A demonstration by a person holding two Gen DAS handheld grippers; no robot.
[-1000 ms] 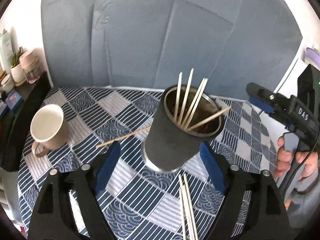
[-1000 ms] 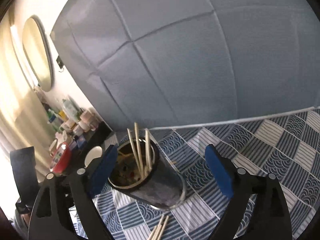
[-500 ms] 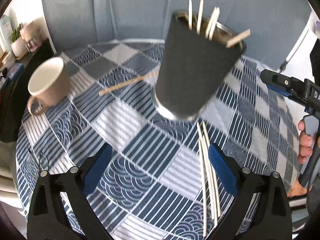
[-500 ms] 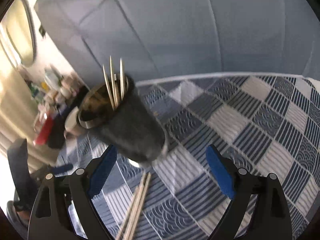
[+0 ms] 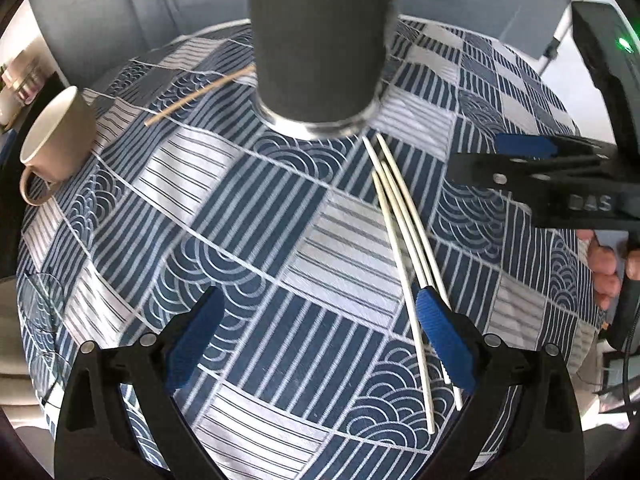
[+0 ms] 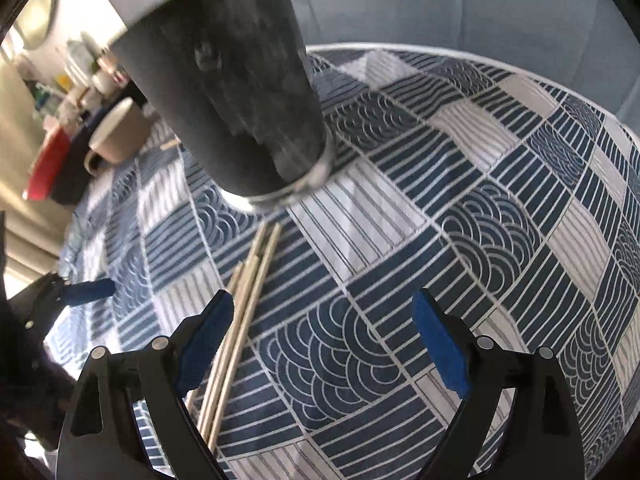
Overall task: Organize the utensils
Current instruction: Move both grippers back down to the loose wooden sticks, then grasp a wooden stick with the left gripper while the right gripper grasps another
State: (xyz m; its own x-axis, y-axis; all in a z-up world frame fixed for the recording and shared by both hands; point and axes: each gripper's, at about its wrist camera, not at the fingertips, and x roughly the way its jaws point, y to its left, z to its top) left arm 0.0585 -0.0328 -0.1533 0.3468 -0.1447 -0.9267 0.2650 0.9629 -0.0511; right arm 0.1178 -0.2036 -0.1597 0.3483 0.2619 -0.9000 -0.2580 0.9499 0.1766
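A dark grey metal-rimmed holder cup (image 5: 320,44) stands on the patterned tablecloth; it also shows in the right wrist view (image 6: 236,104) with stick tips at its top. A bundle of pale chopsticks (image 5: 404,240) lies on the cloth in front of it, also in the right wrist view (image 6: 236,320). One tan chopstick (image 5: 196,94) lies left of the cup. My left gripper (image 5: 320,344) is open and empty, low over the cloth, its right finger over the bundle. My right gripper (image 6: 322,344) is open and empty, the bundle by its left finger; it appears from the side (image 5: 516,148).
A beige mug (image 5: 56,140) lies tilted at the table's left edge, also in the right wrist view (image 6: 120,136). A glass (image 5: 40,304) is at the near left edge. A side shelf with bottles and a red item (image 6: 48,160) stands beyond the table.
Both grippers have dropped lower and closer to the tablecloth and the loose chopsticks; the cup now towers above them. Both stay open.
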